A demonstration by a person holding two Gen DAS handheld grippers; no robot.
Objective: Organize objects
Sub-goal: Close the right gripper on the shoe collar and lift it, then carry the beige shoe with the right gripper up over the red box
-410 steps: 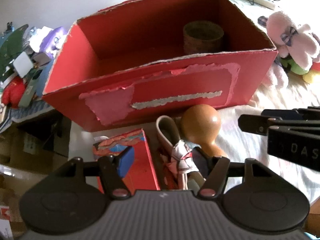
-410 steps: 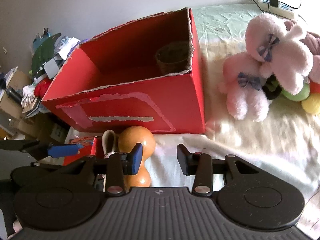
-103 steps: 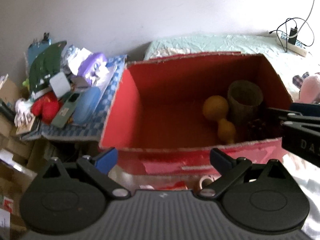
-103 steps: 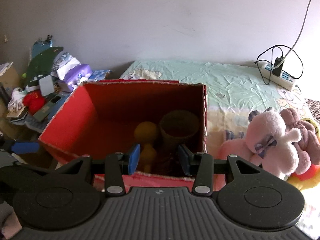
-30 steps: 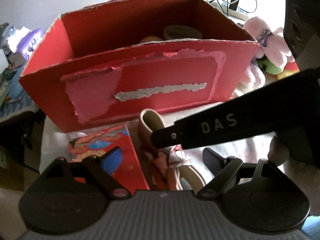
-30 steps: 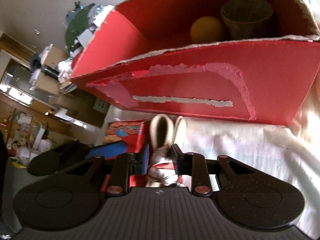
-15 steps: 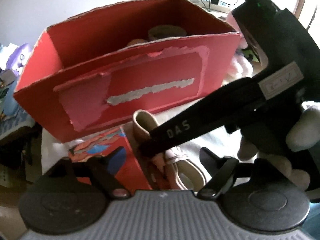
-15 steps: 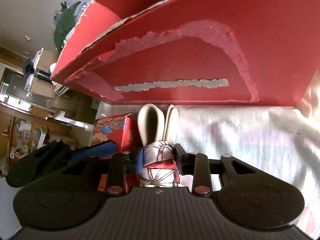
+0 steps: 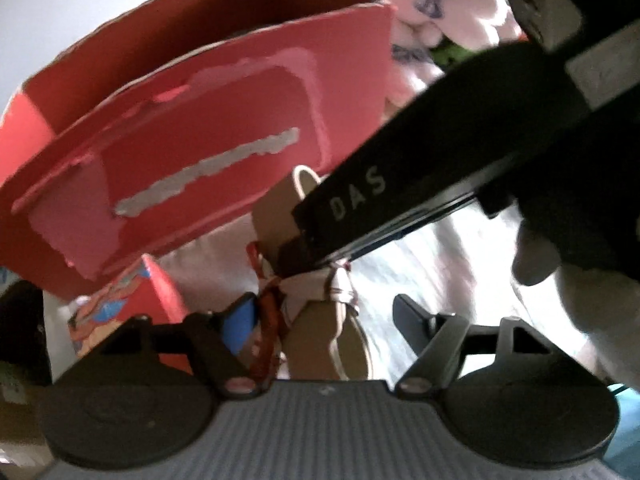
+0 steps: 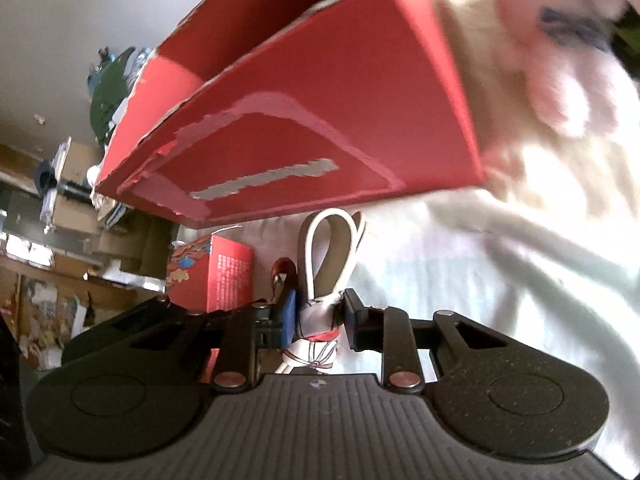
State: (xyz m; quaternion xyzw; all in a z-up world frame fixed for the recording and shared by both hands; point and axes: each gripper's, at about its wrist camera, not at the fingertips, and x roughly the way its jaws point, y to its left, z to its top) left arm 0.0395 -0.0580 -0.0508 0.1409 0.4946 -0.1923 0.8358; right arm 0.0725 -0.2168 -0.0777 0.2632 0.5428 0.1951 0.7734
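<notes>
Right gripper closing on the tied strap bundle; left gripper wide, narrowing around the same bundle.

We find the right gripper with its 2 fingers set narrow and closing, pads pressed on the scarf-tied waist of the beige strap bundle, whose loop stands up beyond the tips. The left gripper stands wide with jaws closing; the bundle lies between them, and we cannot tell that either pad touches it. The bundle rests on the white sheet, just in front of the red cardboard box, beside a small red carton. A pink plush toy lies beyond the box.
</notes>
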